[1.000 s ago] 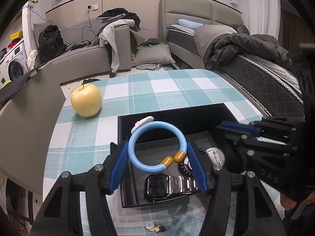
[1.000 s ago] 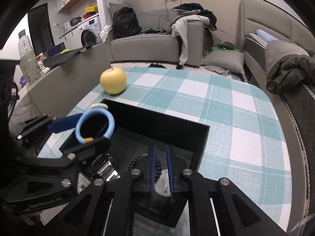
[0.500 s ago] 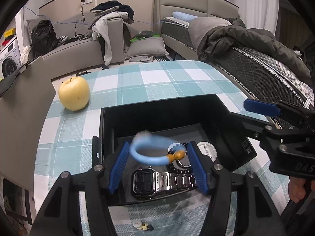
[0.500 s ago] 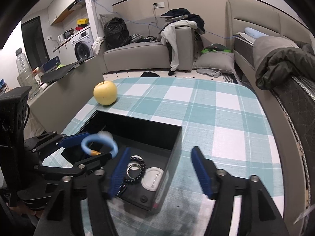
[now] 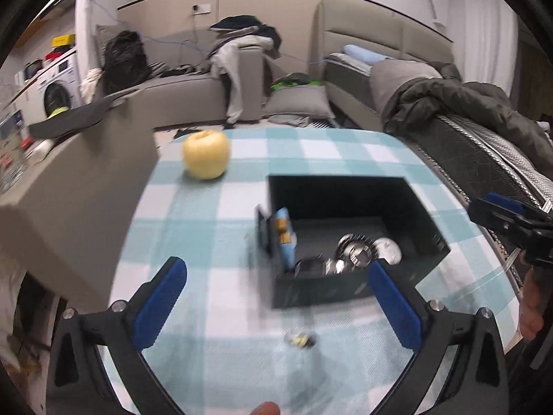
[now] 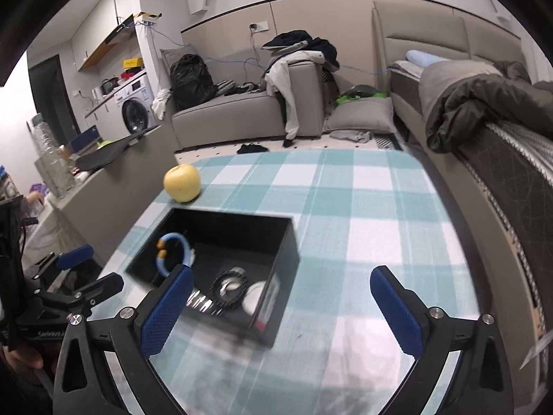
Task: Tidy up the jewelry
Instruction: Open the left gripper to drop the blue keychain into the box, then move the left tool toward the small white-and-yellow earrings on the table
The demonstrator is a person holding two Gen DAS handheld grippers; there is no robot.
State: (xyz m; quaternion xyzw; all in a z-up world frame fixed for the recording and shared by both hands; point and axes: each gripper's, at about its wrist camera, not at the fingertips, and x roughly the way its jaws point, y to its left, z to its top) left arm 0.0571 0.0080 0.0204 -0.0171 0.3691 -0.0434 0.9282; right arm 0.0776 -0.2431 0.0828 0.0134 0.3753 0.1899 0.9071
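A black open box sits on the checked tablecloth. In it a blue bangle with gold beads leans against the left wall. A silver watch, a black bead bracelet and a round white piece lie on the floor of the box. My left gripper is open and empty, in front of the box. My right gripper is open and empty, above the box's right front corner.
A yellow apple stands behind the box at the left. Small earrings lie on the cloth in front of the box. A grey counter borders the table on the left, a bed on the right.
My left gripper opened and let the blue bangle drop into the box, then pulled back and left. My right gripper opened and drew back from the box.
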